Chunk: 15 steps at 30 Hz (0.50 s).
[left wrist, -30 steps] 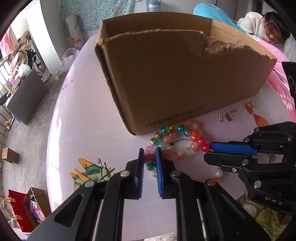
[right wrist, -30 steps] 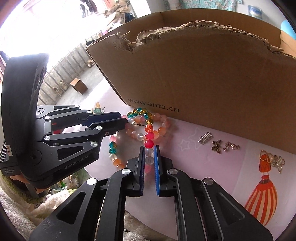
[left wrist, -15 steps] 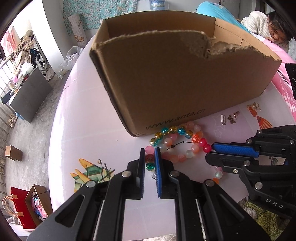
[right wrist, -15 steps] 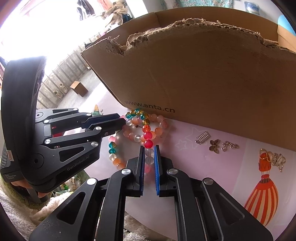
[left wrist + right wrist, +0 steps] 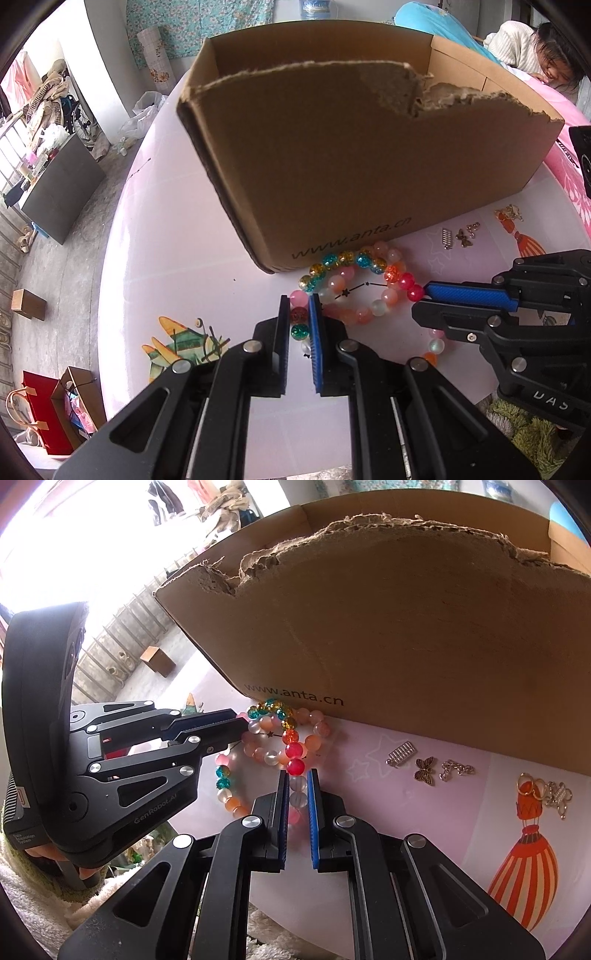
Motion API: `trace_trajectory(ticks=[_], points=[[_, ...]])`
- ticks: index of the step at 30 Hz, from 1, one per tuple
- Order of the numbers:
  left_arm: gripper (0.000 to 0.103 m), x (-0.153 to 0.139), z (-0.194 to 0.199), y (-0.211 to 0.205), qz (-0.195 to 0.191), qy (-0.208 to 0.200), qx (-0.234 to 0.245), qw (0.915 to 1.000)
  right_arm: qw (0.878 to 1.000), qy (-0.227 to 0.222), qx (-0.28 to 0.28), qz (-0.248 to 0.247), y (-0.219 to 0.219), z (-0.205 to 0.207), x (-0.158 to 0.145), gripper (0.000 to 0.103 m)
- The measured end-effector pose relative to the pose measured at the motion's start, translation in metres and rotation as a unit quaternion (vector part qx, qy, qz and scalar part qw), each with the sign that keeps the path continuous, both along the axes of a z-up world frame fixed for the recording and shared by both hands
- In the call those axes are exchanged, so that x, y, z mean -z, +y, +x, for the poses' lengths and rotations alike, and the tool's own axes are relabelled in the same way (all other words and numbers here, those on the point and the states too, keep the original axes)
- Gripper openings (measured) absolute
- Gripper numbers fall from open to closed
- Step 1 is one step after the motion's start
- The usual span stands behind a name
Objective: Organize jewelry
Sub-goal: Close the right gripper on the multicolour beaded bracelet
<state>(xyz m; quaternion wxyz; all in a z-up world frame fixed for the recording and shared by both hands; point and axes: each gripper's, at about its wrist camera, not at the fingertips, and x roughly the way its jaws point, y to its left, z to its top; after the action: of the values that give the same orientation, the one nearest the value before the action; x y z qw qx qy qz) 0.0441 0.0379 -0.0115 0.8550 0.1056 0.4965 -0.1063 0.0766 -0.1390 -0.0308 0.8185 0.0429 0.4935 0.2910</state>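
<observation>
I had the round pink table (image 5: 192, 236) under both cameras, and most of each view was taken up by the torn-edged cardboard box (image 5: 354, 158) standing on it, which now sat a shade lower and nearer in the pictures than it had a second before; the rest of the layout looked the same. The change was slight, a small tilt of my view rather than any real progress, so I judged the lift into the box had not begun. Just in front of the box's printed wall lay the beaded bracelets (image 5: 354, 284), a loose tangle of teal, gold, pink and red beads touching one another and resting on the tabletop. My left gripper (image 5: 299, 325) was nearly closed, its blue pads pinching the bead strand at the near-left of the tangle. My right gripper (image 5: 297, 790) was equally narrow, clamped on a pale bead just below a red one on the near-right side. Both grips had held unchanged over that second, which suggested to me the strands were secured at two points and ready to be raised together or teased apart. Off to the right, well apart from the bracelets, lay the small metal charms (image 5: 424, 770), untouched, and beyond them a cluster of rings (image 5: 546, 794).
</observation>
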Motion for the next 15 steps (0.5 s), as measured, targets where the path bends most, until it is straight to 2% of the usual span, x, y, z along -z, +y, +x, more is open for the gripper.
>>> trace_trajectory(ticks=[15], points=[[0.009,-0.0012,-0.0008,-0.0006,0.002,0.0,0.0,1.0,1.0,0.008,0.007,0.007,-0.0029,0.0034,-0.0017,0.01]])
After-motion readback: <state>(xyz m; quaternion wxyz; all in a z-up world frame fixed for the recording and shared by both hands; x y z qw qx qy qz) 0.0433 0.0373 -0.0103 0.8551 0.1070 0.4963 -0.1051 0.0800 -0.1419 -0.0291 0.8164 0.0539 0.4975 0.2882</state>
